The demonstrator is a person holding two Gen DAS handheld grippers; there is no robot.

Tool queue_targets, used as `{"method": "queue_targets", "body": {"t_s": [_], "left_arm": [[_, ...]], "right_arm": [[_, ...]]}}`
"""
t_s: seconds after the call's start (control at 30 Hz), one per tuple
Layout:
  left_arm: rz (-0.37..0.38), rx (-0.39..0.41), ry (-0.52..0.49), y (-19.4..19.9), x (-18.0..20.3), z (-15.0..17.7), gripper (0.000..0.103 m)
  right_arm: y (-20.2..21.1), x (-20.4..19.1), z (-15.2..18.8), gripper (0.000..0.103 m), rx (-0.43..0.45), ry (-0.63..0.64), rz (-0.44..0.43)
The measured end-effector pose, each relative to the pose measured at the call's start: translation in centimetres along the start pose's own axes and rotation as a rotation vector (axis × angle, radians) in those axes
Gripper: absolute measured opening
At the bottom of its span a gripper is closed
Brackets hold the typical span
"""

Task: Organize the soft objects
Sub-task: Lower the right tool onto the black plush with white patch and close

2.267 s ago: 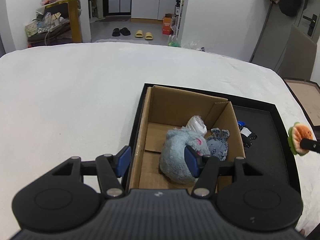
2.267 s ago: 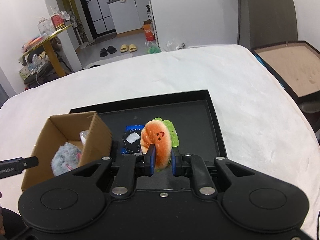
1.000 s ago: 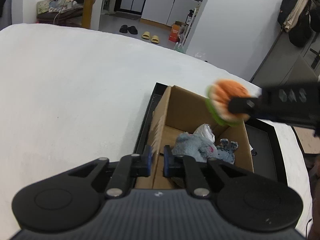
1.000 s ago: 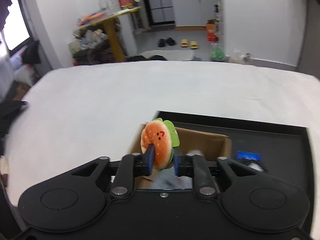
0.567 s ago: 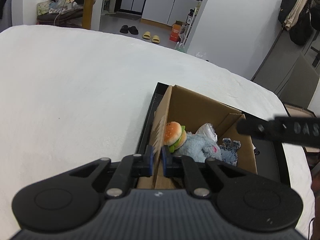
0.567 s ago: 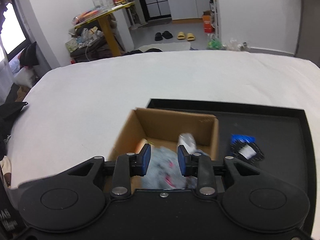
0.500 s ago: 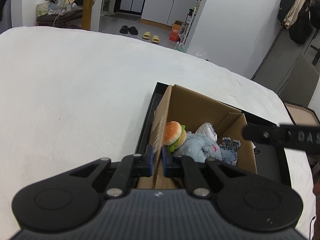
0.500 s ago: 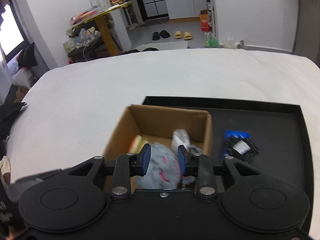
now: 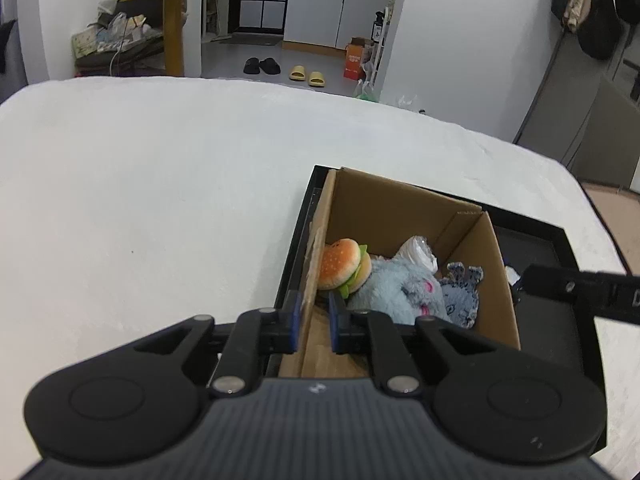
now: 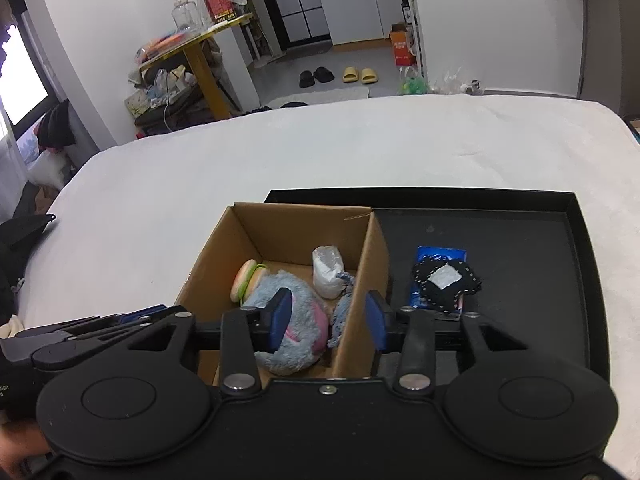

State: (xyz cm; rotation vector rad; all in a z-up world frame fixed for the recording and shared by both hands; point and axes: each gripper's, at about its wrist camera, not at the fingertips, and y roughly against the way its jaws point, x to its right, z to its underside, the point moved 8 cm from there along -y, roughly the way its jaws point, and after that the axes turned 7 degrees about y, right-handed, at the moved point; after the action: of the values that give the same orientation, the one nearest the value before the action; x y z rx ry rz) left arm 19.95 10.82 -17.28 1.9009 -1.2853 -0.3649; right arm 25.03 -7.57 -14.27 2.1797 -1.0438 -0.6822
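Note:
A cardboard box (image 9: 404, 208) (image 10: 298, 222) stands in the left part of a black tray (image 10: 516, 236). Inside lie a plush hamburger (image 9: 344, 264) (image 10: 245, 280), a light blue furry toy (image 9: 396, 290) (image 10: 288, 300), a small grey-blue plush (image 9: 460, 292) and a white plastic-wrapped bundle (image 10: 327, 270). My left gripper (image 9: 314, 322) straddles the box's left wall, jaws slightly apart around the cardboard. My right gripper (image 10: 326, 322) is open and empty above the box's near right wall.
A black lace-edged pouch on a blue packet (image 10: 444, 280) lies in the tray right of the box. White cloth (image 9: 160, 184) covers the table around the tray. A yellow table and slippers are on the floor beyond.
My right gripper let the hamburger drop into the box, opened wide and drew back to the right. My left gripper's jaws have loosened a little on the box wall.

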Motion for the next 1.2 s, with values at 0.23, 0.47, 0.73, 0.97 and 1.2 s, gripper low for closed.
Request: {"method": "queue_targets", "body": {"t_s": [0.23,0.47,0.73,0.97,1.2], "left_arm": [[-0.012,0.004,-0.027,0.2,0.6,-0.1,0.047],[-0.036,0.000,-0.078,0.0,1.6,-0.1,0.058],[-0.068,0.009,-0.099,-0.6,2.1,-0.4,0.065],[-0.095,0.008,-0.106,-1.4,2.4,-1.0,0.067],[-0.127,0.036,-0.127,-2.1,3.2,-1.8,0.067]], "right_arm": [[0.5,2.0,0.3,0.057,0.025,-0.008,0.002],[0.1,4.6,0.6,0.064,0.035,-0.018,0.017],[-1.0,7.1,1.3,0.077,0.070,-0.044,0.024],[-2.3,9.1,2.7,0.077,0.105,-0.115,0.040],[-4.4,10.3,2.7,0.076,0.084,-0.141,0.040]]}}
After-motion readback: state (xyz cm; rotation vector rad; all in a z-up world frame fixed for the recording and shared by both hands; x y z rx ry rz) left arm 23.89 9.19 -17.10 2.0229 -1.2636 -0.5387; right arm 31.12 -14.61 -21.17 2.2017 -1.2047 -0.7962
